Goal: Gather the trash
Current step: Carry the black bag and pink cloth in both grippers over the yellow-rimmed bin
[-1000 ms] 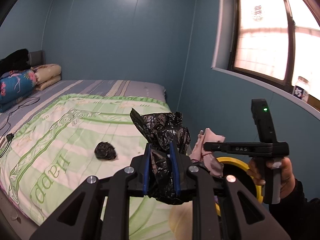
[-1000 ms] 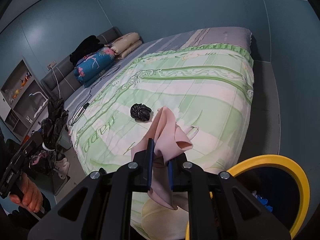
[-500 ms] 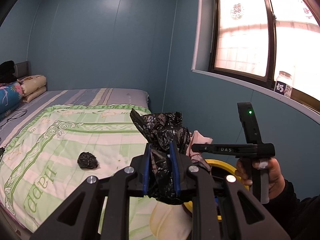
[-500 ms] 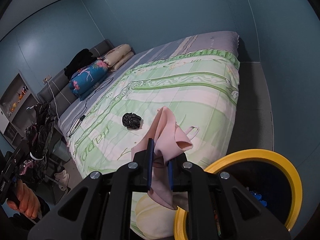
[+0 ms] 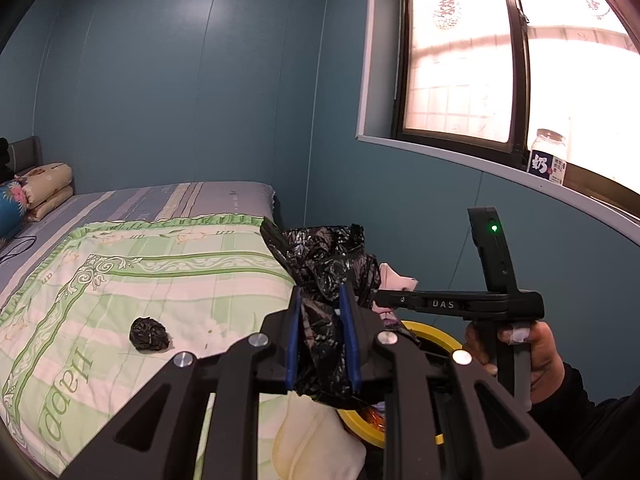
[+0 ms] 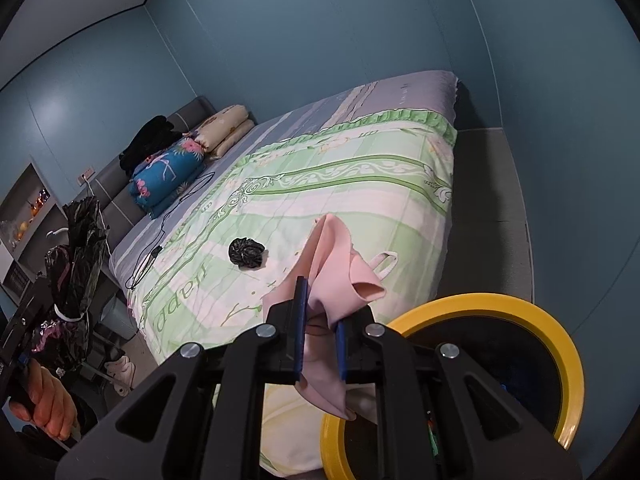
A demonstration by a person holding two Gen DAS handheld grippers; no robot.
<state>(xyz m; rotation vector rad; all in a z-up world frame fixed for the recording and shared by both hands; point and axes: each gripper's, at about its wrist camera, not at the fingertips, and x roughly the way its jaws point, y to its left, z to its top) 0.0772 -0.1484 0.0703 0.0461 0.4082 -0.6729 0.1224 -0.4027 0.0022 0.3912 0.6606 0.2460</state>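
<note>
My left gripper (image 5: pixel 323 312) is shut on a crumpled black plastic bag (image 5: pixel 328 264), held above the bed's near corner; the bag also shows at the left of the right wrist view (image 6: pixel 74 264). My right gripper (image 6: pixel 319 316) is shut on a pink cloth (image 6: pixel 336 264), held just left of and above a yellow-rimmed bin (image 6: pixel 480 308). The bin's rim shows behind my left gripper (image 5: pixel 436 336). A small black crumpled wad (image 5: pixel 149 333) lies on the green quilt (image 5: pixel 160 272); it also shows in the right wrist view (image 6: pixel 246 253).
Pillows (image 6: pixel 192 152) and dark clothes lie at the head of the bed. A black cable (image 6: pixel 168 220) runs over the sheet. A bottle (image 5: pixel 547 156) stands on the window ledge. A shelf (image 6: pixel 28 208) and a small grey bin (image 6: pixel 120 316) are beside the bed.
Both grippers have moved to the right toward the yellow bin, which now fills more of the right wrist view. Both keep their hold.
</note>
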